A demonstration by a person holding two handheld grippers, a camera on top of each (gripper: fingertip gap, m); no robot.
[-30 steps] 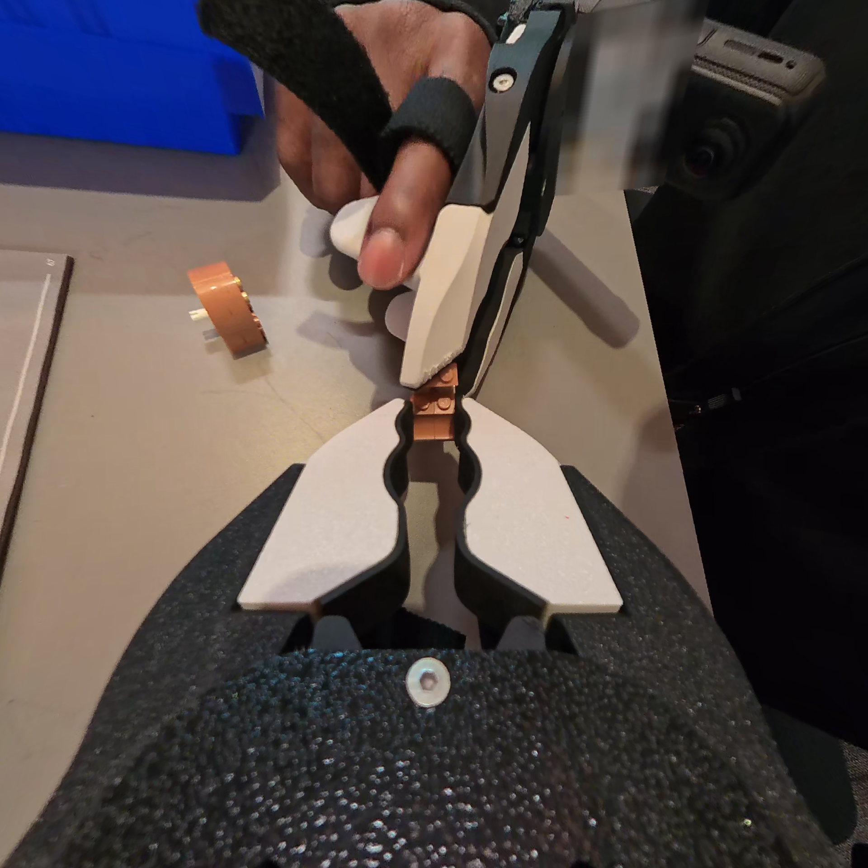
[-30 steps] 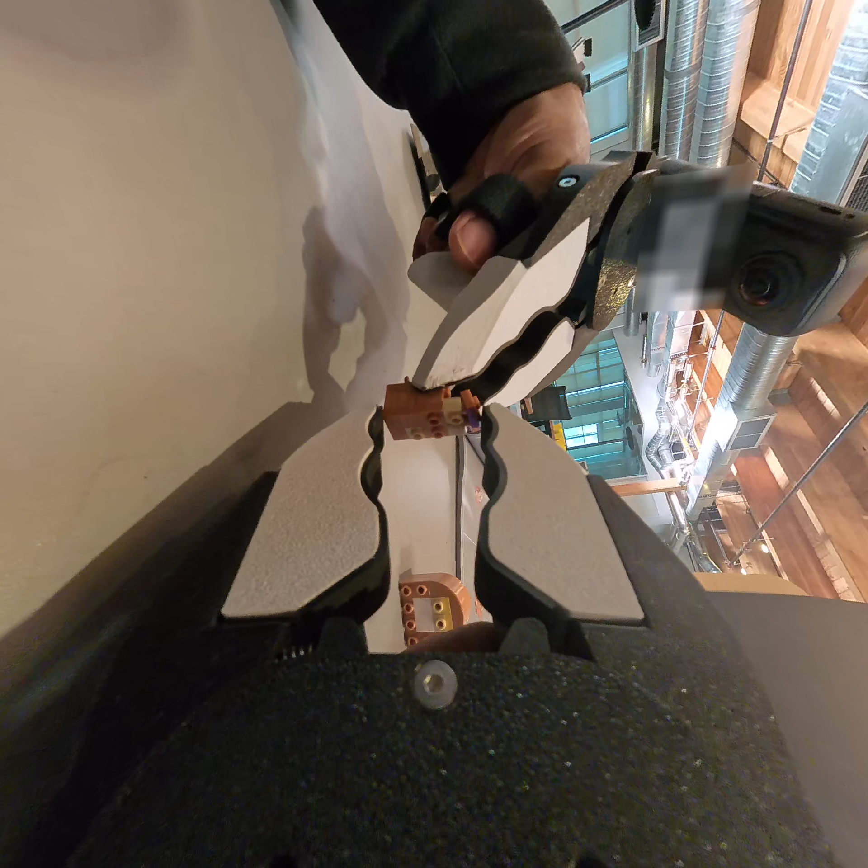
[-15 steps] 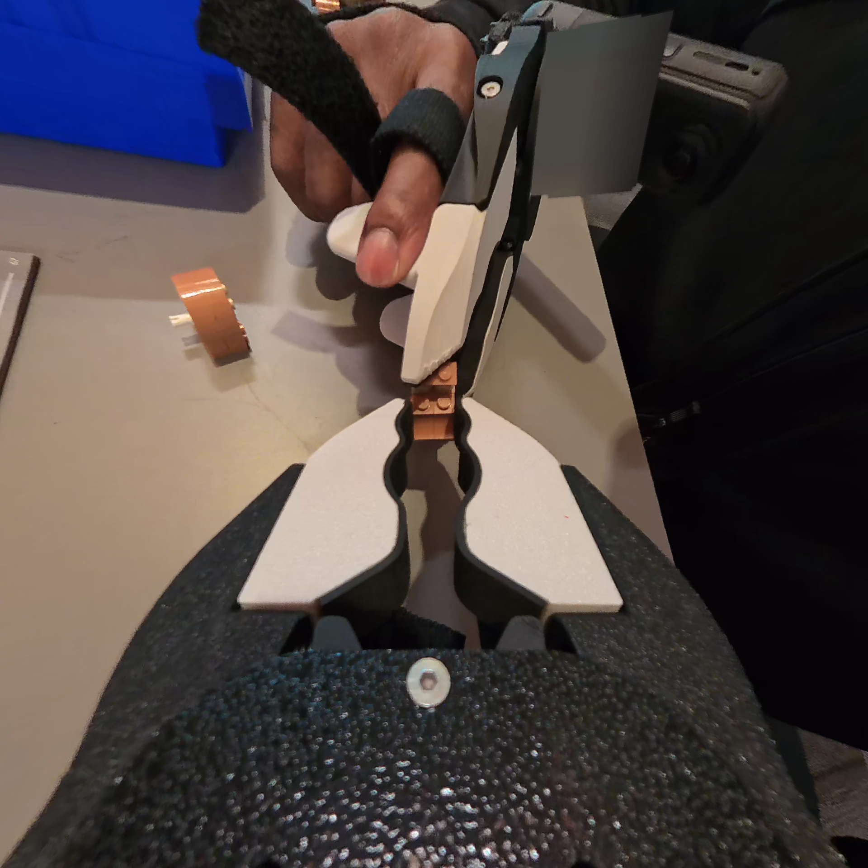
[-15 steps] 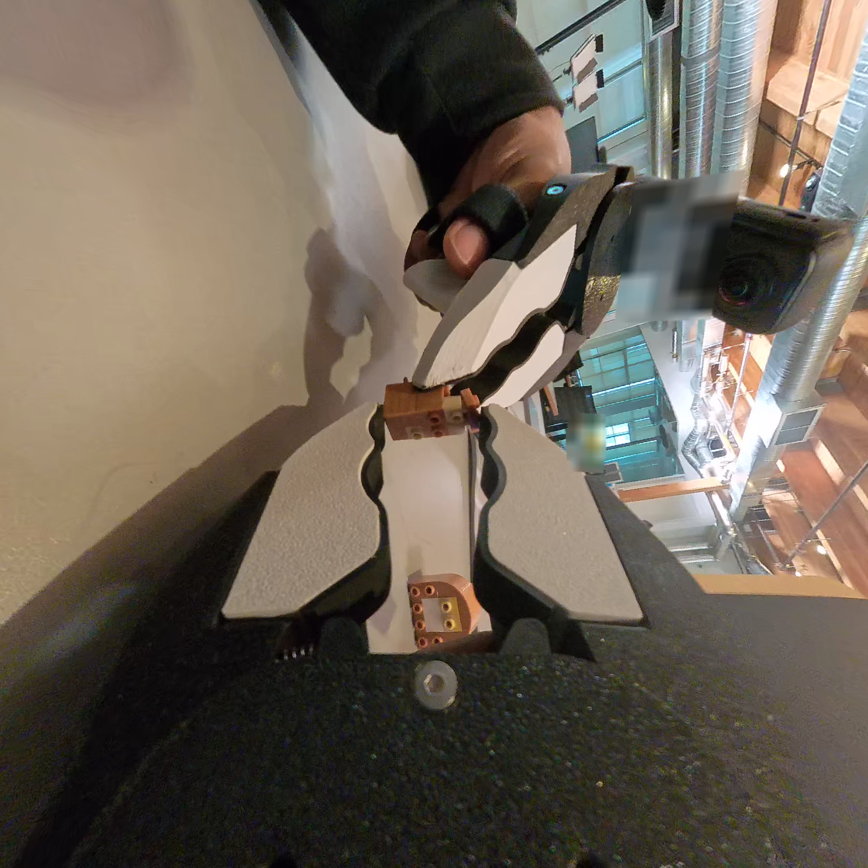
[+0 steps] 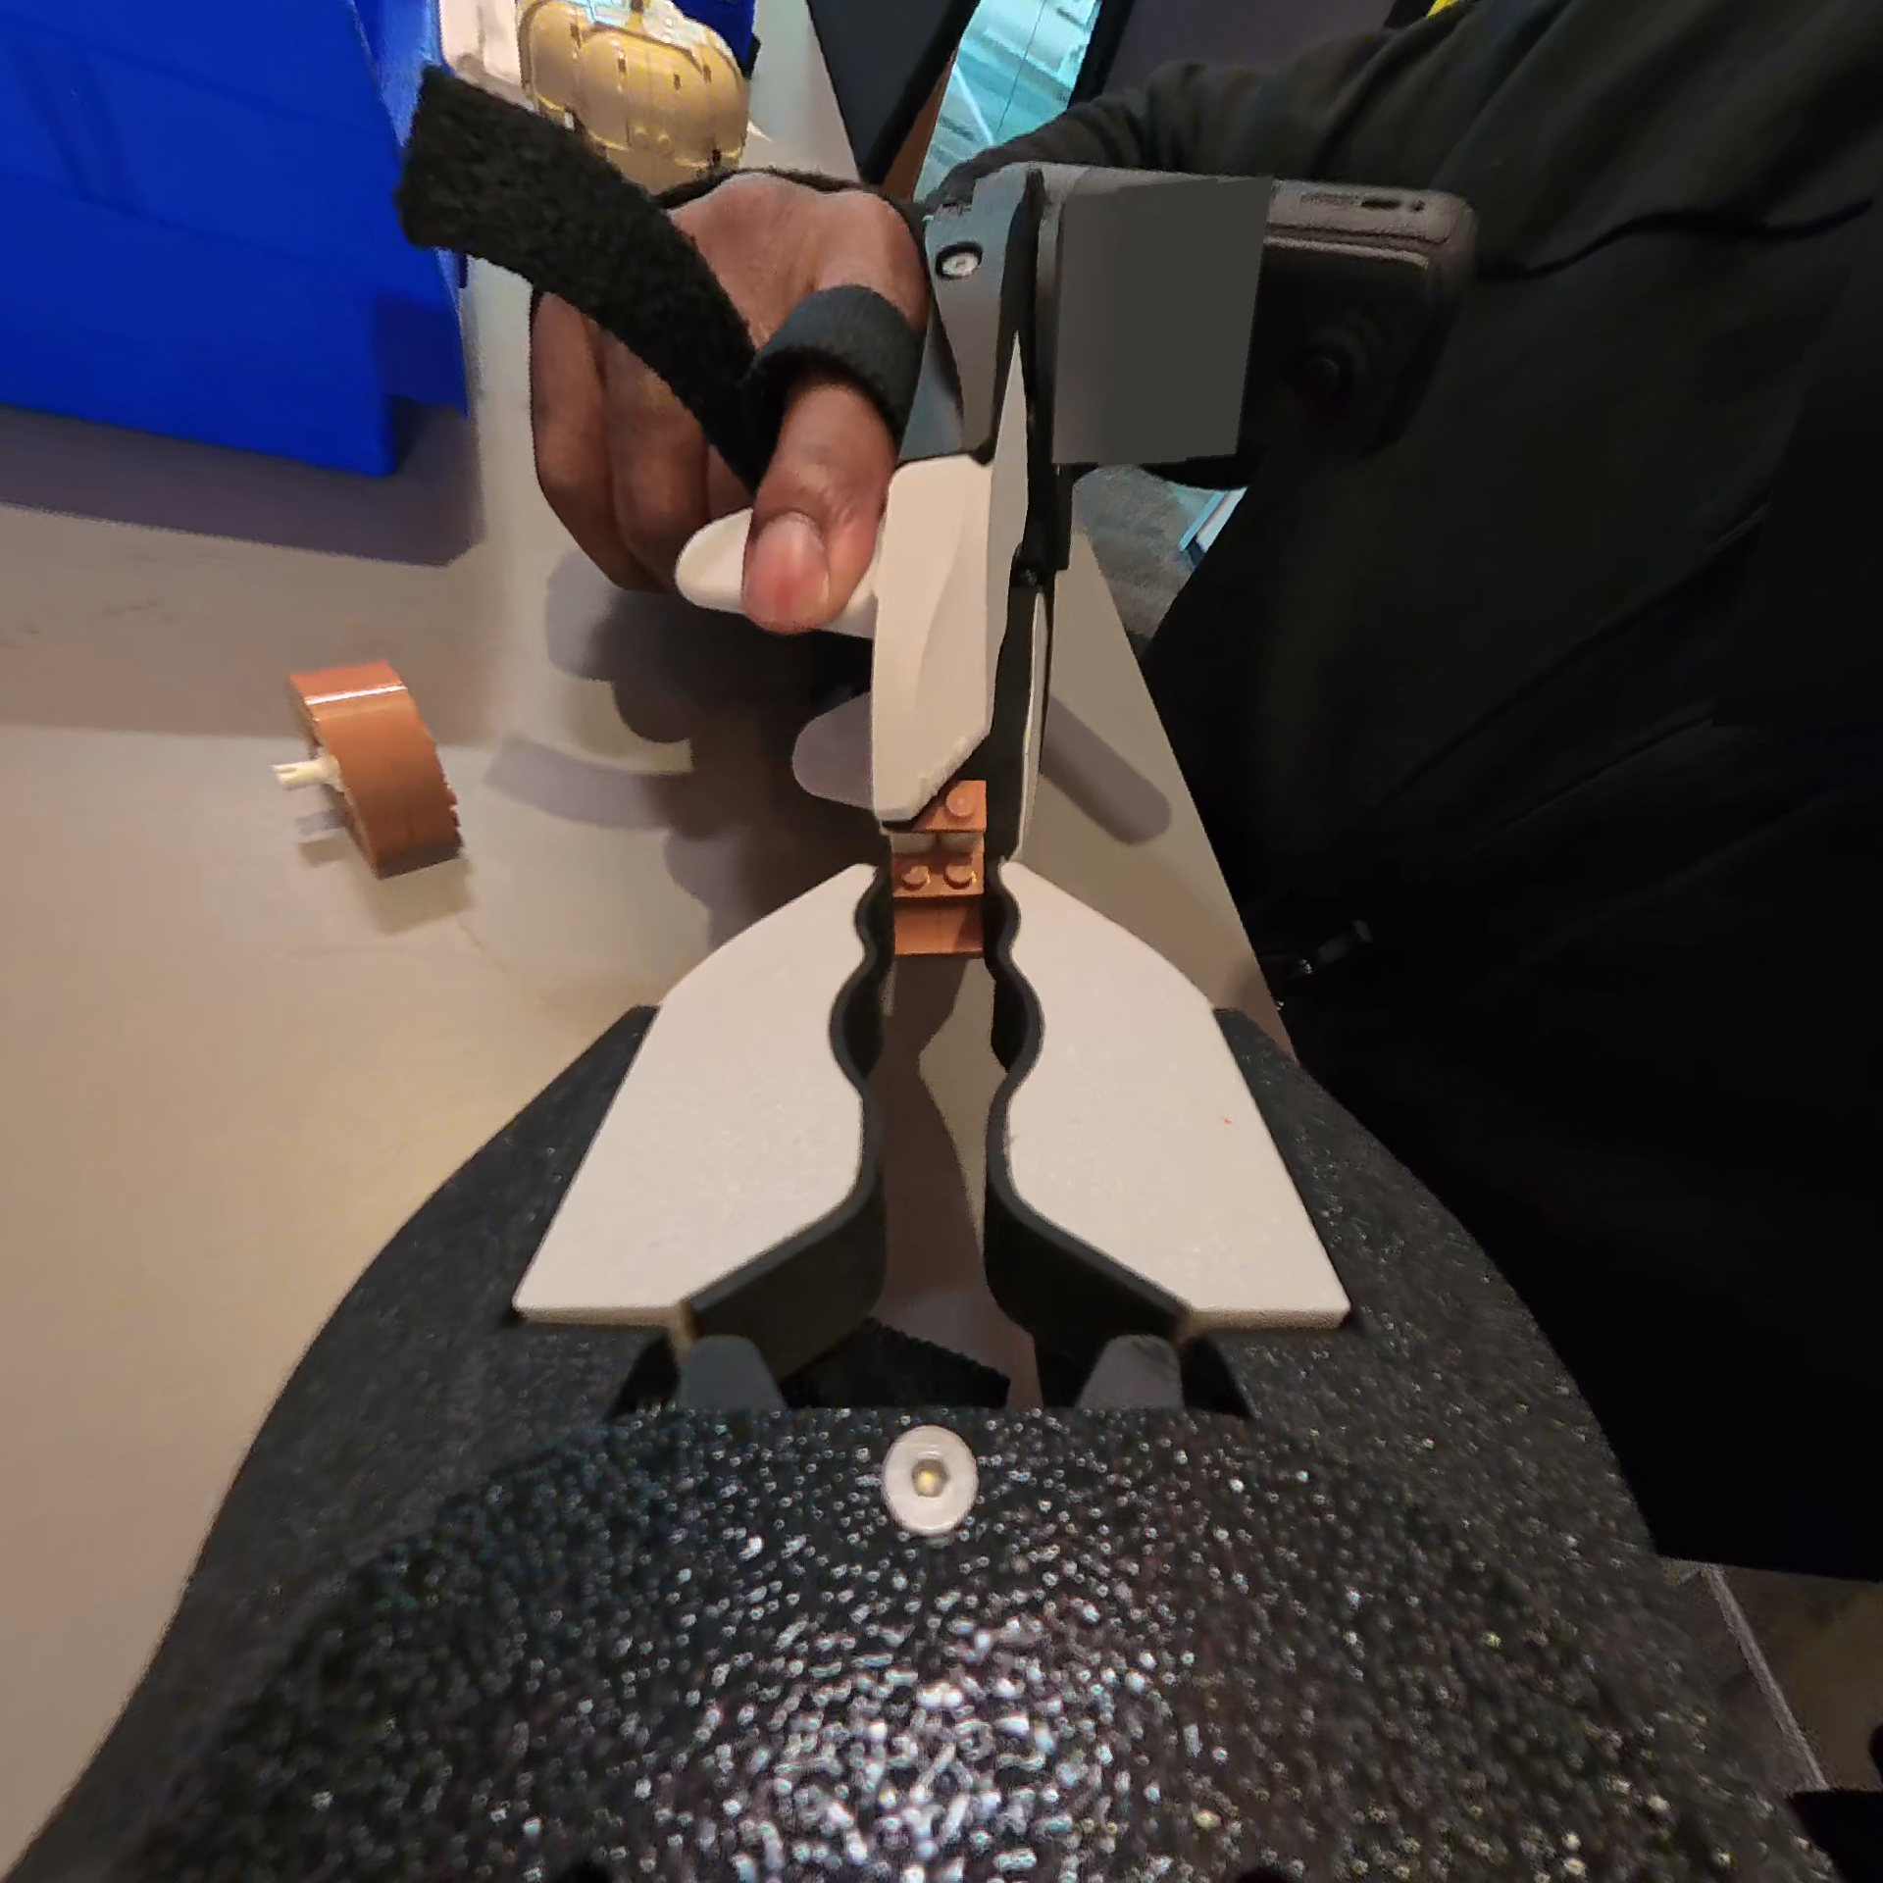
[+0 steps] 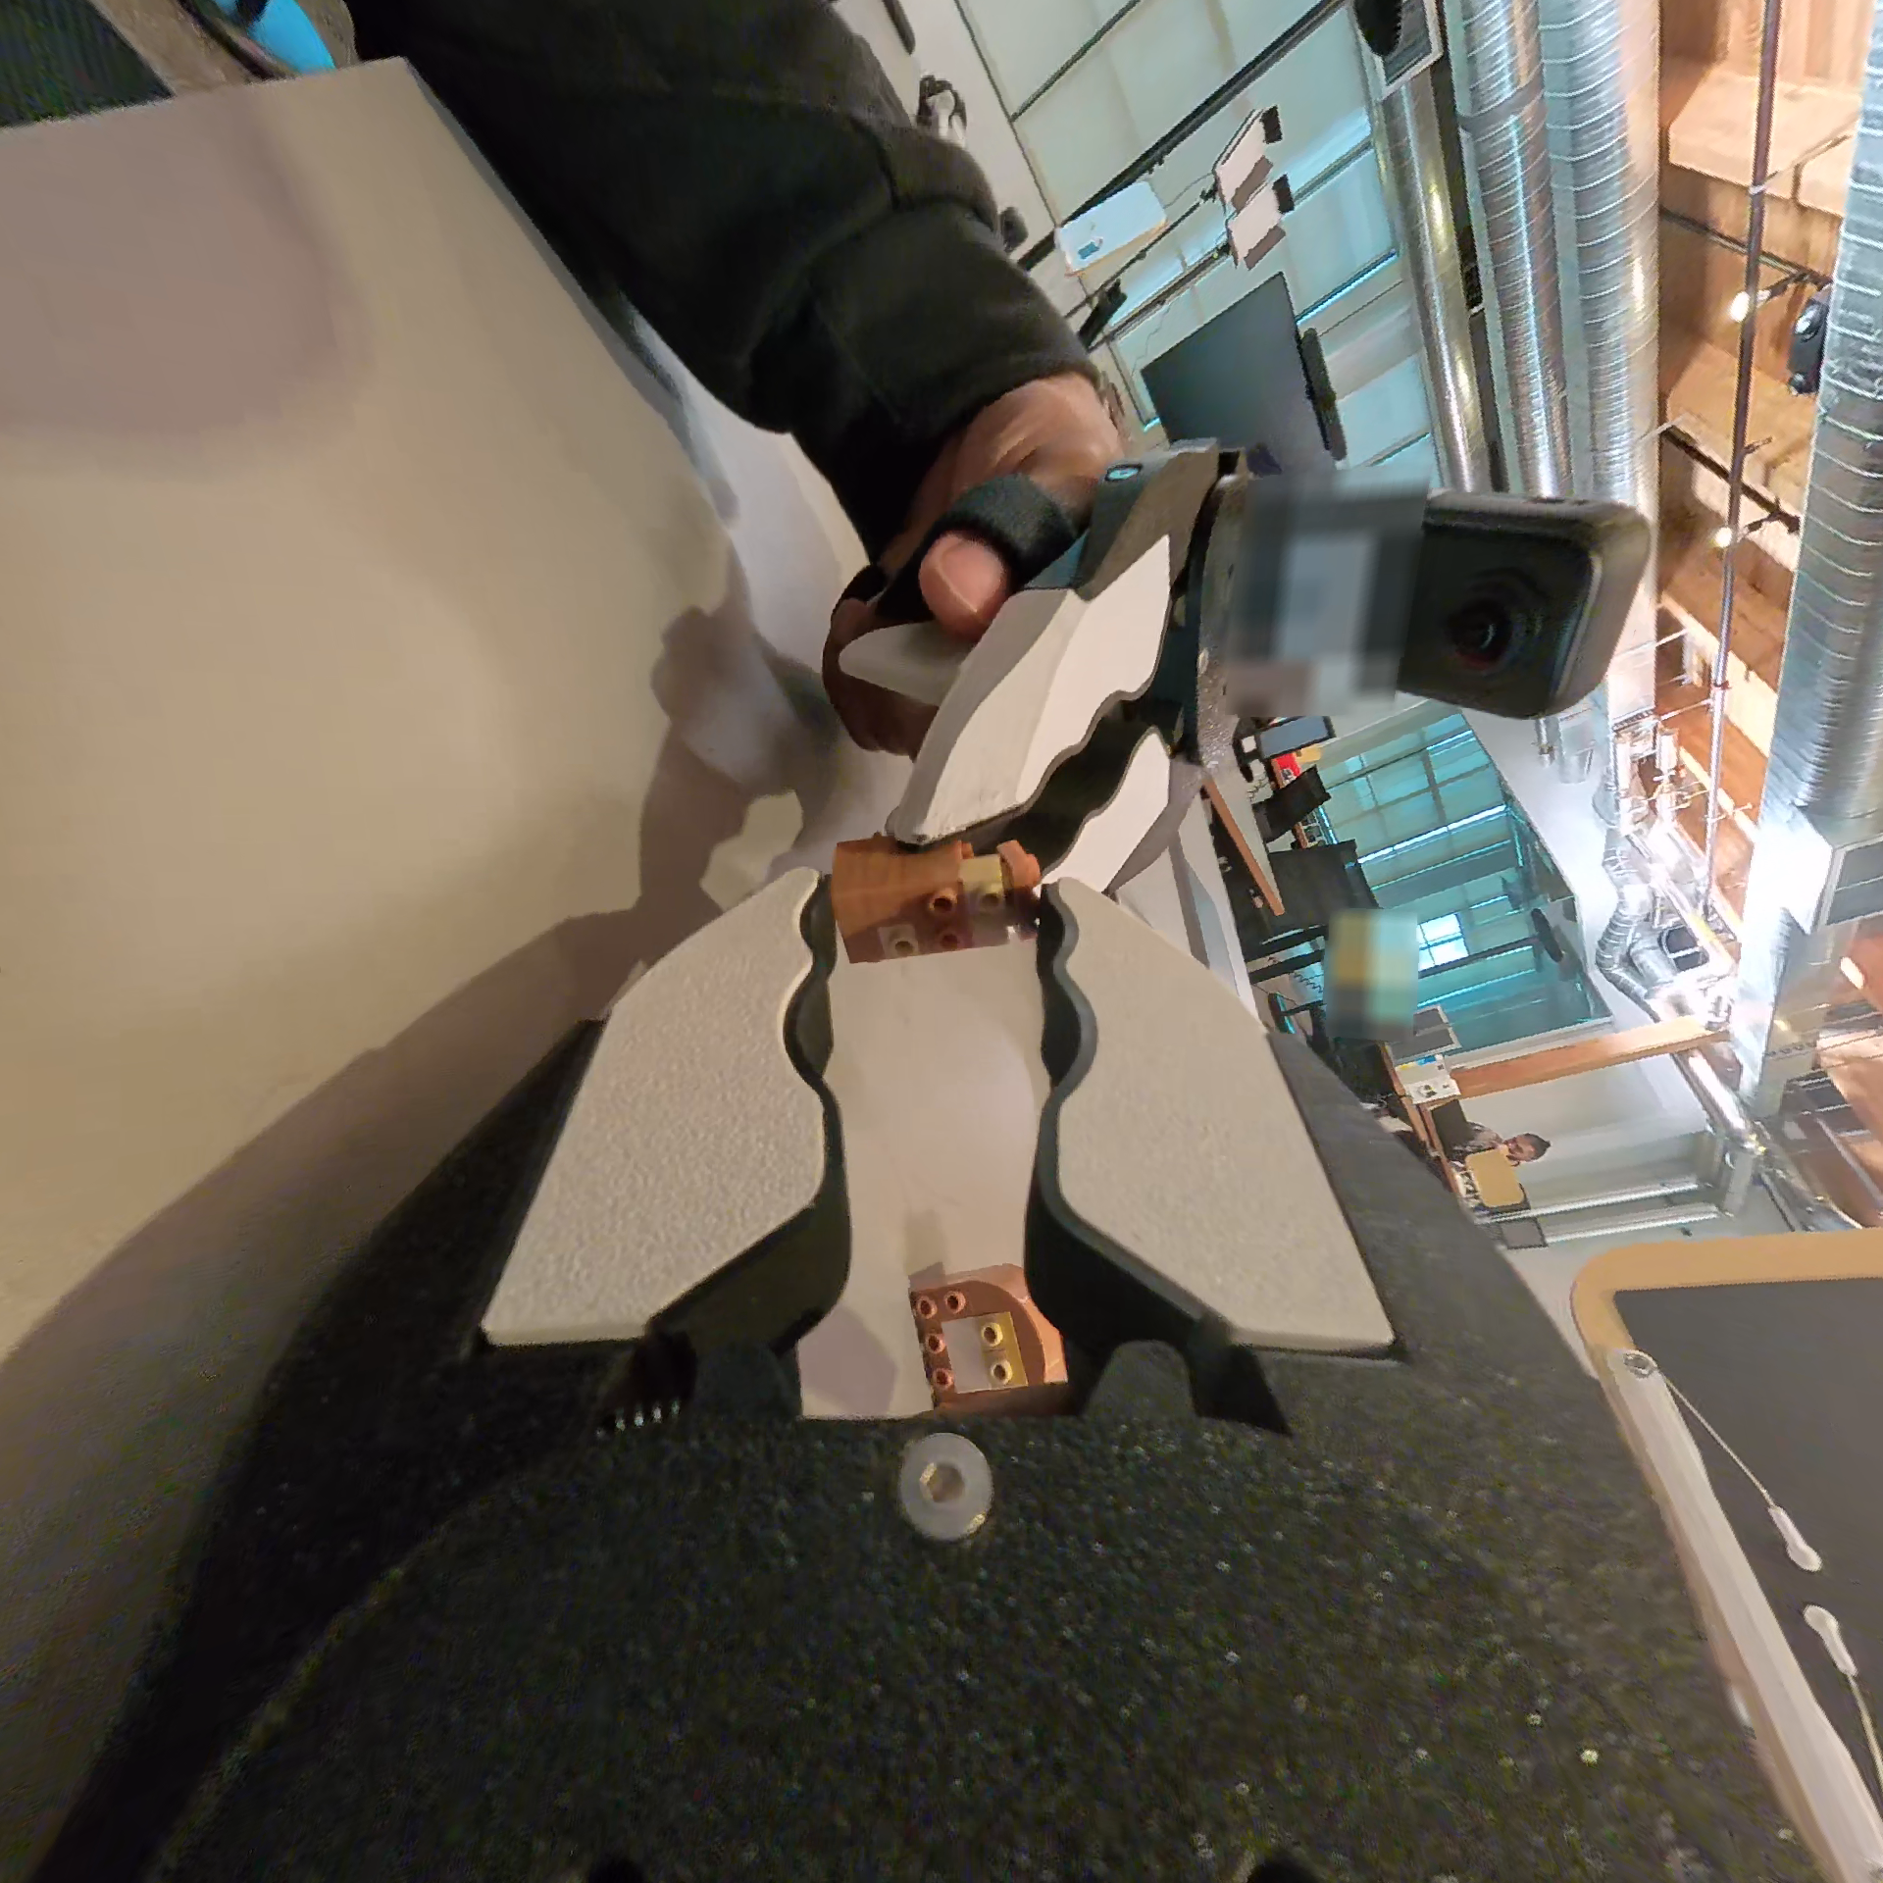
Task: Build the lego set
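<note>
A small brown brick assembly (image 5: 937,897) is held in the air above the counter (image 5: 204,1019), between the two grippers. In the left wrist view the left gripper (image 5: 938,910) is seen with its fingers (image 5: 774,1029) clamped on the lower brown part, both pads pressed against its sides. The right gripper (image 6: 935,917) meets the same assembly from across: its fingers (image 6: 703,1060) are closed on the brown block with cream studs, one side met by each pad. Because the piece is gripped only at the very fingertips of both tools, it could be twisted loose or pulled apart if the two hands are drawn unevenly, and a dropped part would fall to the counter. A second brown rounded piece (image 5: 372,779) with a white pin lies on the counter well to the left, in front of a blue bin (image 5: 204,224).
</note>
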